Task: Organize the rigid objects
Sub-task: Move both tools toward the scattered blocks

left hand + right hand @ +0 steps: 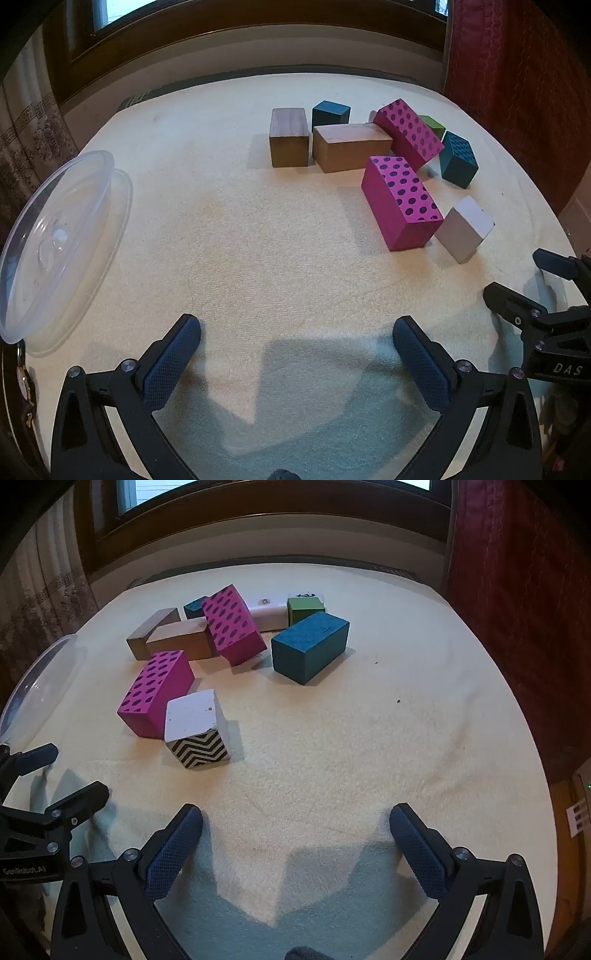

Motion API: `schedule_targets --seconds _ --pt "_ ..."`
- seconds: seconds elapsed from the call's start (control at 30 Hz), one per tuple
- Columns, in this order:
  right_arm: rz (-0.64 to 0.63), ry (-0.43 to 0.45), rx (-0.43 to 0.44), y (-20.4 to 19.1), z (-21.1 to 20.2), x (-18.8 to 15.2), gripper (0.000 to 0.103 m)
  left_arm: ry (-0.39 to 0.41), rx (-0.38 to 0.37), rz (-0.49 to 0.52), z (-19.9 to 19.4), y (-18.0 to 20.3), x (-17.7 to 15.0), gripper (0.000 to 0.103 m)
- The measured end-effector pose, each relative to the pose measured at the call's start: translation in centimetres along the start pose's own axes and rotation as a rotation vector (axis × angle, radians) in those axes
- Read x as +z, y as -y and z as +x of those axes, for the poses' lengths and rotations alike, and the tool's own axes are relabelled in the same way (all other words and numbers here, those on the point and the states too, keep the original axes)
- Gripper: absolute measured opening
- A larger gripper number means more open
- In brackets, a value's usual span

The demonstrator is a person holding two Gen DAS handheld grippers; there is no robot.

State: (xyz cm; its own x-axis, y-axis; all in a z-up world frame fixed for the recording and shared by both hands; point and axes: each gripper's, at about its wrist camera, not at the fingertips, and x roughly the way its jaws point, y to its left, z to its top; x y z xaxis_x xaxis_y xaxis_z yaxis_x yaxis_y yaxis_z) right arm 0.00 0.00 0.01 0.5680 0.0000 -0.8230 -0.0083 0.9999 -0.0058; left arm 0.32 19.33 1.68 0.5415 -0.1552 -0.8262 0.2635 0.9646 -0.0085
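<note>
Both claws hang released over the cream-towelled worktop, left claw [296, 328] and right claw [295, 814]. Painted wooden blocks [236, 624] cluster toward the far edge; a clear plastic lid [59, 243] leans at the left edge.

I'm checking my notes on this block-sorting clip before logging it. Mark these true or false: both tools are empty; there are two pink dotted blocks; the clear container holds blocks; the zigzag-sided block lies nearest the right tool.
1. Both the left tool and the right tool are open and empty. True.
2. Two pink dotted blocks lie on the cloth. True.
3. The clear container holds blocks. False: no blocks in it.
4. The zigzag-sided block lies nearest the right tool. True.
5. The large teal block sits atop a pink one. False: it rests on the cloth.
</note>
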Motion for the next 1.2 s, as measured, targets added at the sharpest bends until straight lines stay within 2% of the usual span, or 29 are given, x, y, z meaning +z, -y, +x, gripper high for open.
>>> schedule_targets --seconds 0.63,1.2 --pt "0.006 0.047 -0.006 0.1 -0.3 -1.2 0.103 0.003 -0.002 -0.001 0.0 0.0 0.0 0.103" --pt "0.011 0.043 -0.014 0.2 -0.6 -1.0 0.103 0.017 -0.017 0.016 -0.1 -0.3 -0.5 0.103"
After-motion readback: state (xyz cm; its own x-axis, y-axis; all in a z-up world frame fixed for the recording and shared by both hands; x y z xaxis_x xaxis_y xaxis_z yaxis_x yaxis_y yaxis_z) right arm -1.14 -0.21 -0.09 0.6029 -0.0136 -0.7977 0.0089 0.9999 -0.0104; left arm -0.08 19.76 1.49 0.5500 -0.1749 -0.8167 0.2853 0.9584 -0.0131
